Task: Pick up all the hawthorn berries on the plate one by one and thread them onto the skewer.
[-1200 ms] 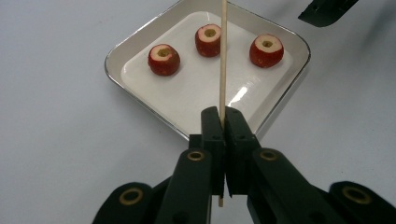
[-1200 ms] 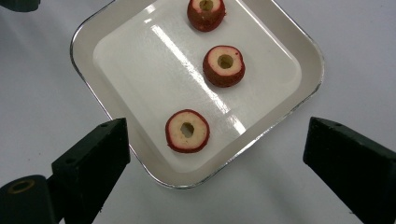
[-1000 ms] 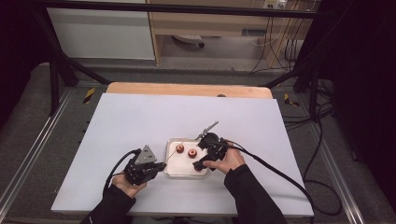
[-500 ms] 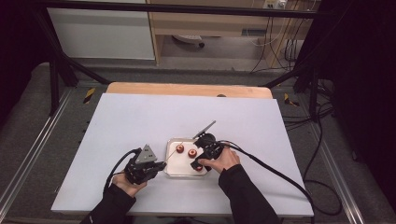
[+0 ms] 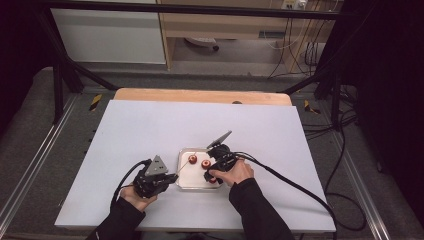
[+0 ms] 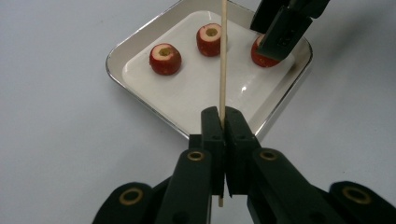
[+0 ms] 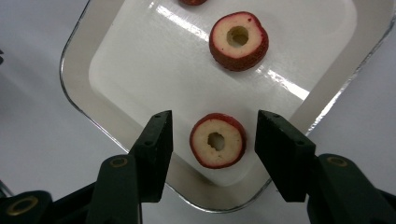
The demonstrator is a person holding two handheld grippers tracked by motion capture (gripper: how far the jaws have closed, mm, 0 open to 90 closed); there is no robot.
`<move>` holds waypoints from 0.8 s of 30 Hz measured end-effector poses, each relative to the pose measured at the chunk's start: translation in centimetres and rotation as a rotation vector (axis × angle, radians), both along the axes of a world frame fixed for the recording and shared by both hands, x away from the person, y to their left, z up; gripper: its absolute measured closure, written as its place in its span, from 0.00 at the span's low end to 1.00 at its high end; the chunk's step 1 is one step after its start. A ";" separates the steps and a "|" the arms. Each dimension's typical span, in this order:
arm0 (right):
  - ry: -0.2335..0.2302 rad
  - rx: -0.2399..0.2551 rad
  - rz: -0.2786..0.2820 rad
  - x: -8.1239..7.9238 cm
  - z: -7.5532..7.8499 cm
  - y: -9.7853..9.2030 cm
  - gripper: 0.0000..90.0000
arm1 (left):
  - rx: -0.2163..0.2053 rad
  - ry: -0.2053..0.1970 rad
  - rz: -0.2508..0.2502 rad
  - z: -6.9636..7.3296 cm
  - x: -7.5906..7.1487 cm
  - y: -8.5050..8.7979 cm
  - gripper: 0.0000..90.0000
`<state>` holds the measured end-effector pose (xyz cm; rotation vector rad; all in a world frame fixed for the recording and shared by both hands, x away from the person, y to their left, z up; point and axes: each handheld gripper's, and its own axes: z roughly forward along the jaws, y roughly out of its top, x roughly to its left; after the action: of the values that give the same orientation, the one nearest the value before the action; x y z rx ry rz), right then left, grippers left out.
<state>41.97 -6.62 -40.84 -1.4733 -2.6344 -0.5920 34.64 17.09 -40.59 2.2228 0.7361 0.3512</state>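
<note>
A square metal tray point(image 5: 186, 186) point(image 6: 116, 53) point(image 7: 74, 51) holds three red cored fruit pieces. My left gripper point(image 5: 169, 178) point(image 6: 222, 122) is shut on a thin wooden skewer point(image 6: 222, 56), which points over the tray. My right gripper point(image 5: 210, 175) point(image 7: 214, 135) hangs over the tray's near right corner. Its jaws have just been closing and now stand on either side of one fruit piece point(image 7: 217, 140) point(image 6: 258, 55) with a gap on each side. A second piece point(image 7: 238, 40) point(image 6: 209, 39) lies farther in, and a third point(image 6: 165, 58) point(image 5: 192, 159) sits toward the far left.
The tray rests on a white table top point(image 5: 165, 130) with a wooden edge point(image 5: 200, 96) at the back. Black cables point(image 5: 295, 182) trail from both grippers. Metal rails point(image 5: 30, 165) run along both sides of the table.
My right gripper has shifted slightly left and lower over the tray. The left hand and skewer have stayed in place.
</note>
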 end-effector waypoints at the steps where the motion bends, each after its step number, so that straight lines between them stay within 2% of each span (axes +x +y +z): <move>1: 0.009 -0.007 -0.015 0.1 -0.1 0.0 0.55 | 0.001 0.000 0.000 0.0 0.0 -0.1 0.98; 12: 0.047 -0.014 -0.037 0.4 -0.6 0.1 0.63 | 0.002 0.000 -0.001 0.0 0.0 -0.1 0.98; 24: 0.053 -0.030 -0.036 0.5 -0.8 0.2 0.66 | 0.006 -0.003 -0.003 0.0 -0.1 -0.1 0.98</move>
<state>42.48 -6.46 -41.63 -1.5257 -2.5926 -0.5109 34.56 17.01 -40.55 2.2284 0.7310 0.3557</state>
